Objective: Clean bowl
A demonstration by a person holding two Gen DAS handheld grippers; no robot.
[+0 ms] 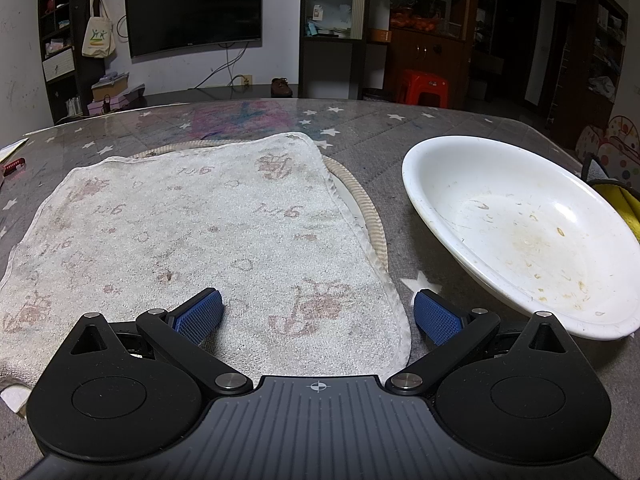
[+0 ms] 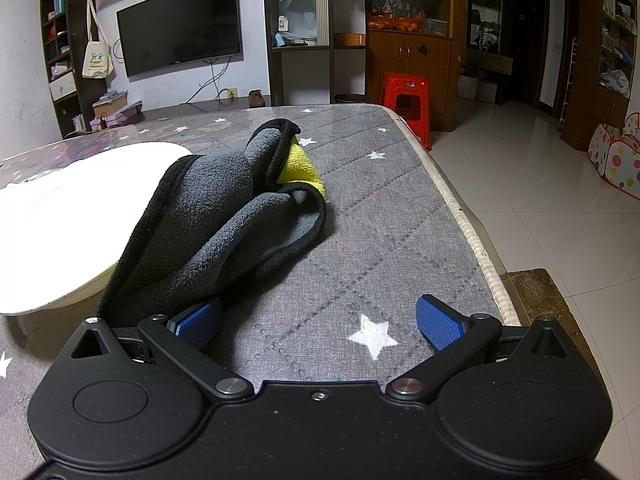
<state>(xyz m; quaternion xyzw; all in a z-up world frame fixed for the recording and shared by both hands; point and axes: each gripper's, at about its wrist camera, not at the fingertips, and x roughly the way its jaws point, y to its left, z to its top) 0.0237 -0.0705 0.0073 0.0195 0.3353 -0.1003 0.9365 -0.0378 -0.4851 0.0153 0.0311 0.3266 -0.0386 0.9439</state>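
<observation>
Left wrist view looks over a worn white terry towel with faded pink prints (image 1: pixel 200 240), spread flat to the left of the shallow white plastic bowl (image 1: pixel 520 232). That bowl sits on the grey quilted star-patterned tabletop (image 1: pixel 400 128), its inside smeared with brownish residue and crumbs. Above the towel's near edge, the left gripper (image 1: pixel 318 314) hangs with blue pads spread wide, empty. Right of the bowl lies a crumpled grey-and-yellow fleece cloth (image 2: pixel 224 216), touching its rim. Beside that cloth, the right gripper (image 2: pixel 320 320) is wide apart, holding nothing.
</observation>
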